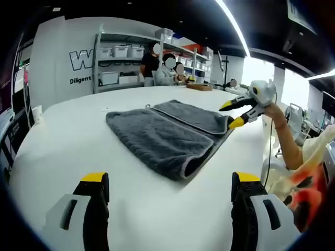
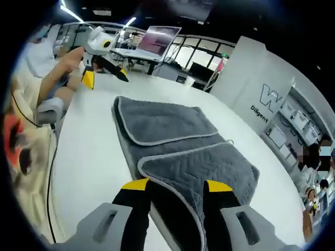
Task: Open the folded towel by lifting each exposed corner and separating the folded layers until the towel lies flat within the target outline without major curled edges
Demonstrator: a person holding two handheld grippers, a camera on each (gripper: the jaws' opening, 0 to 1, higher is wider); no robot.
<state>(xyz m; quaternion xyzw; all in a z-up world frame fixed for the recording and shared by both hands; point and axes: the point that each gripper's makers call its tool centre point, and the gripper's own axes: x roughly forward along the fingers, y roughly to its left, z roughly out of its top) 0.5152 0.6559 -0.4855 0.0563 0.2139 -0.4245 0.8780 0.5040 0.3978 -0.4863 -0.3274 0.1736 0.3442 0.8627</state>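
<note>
Left gripper view: the folded grey towel [image 1: 170, 133] lies on the white table [image 1: 78, 151], ahead of the left claw [image 1: 170, 185] and well apart from it. The left claw's jaws stand wide apart over bare table, gripping nothing. The towel shows at least two layers: a lower layer with a rolled, thick fold at its near right corner, and an upper flap with a pale bound edge lying across the far right part.

The right claw [image 1: 234, 114] comes in from the right in this view, held by a person's hand [image 1: 275, 112]. Its yellow-tipped jaws are parted, the lower tip at the towel's far right corner; whether it touches the cloth cannot be told from here.

Right gripper view: the towel [image 2: 178, 151] runs from between the right claw's [image 2: 175, 184] jaws away toward the far side of the table [image 2: 89, 162]. The near edge of the top flap, with its pale binding, lies in the gap between the two yellow tips. The jaws stand apart on either side of that edge and are not closed on it. The left claw [image 2: 104, 70] shows at upper left, above the table beyond the towel's far end, jaws parted, in a person's hand [image 2: 70, 65].

Background: shelves [image 1: 125, 63] with bins, and people standing by them.
</note>
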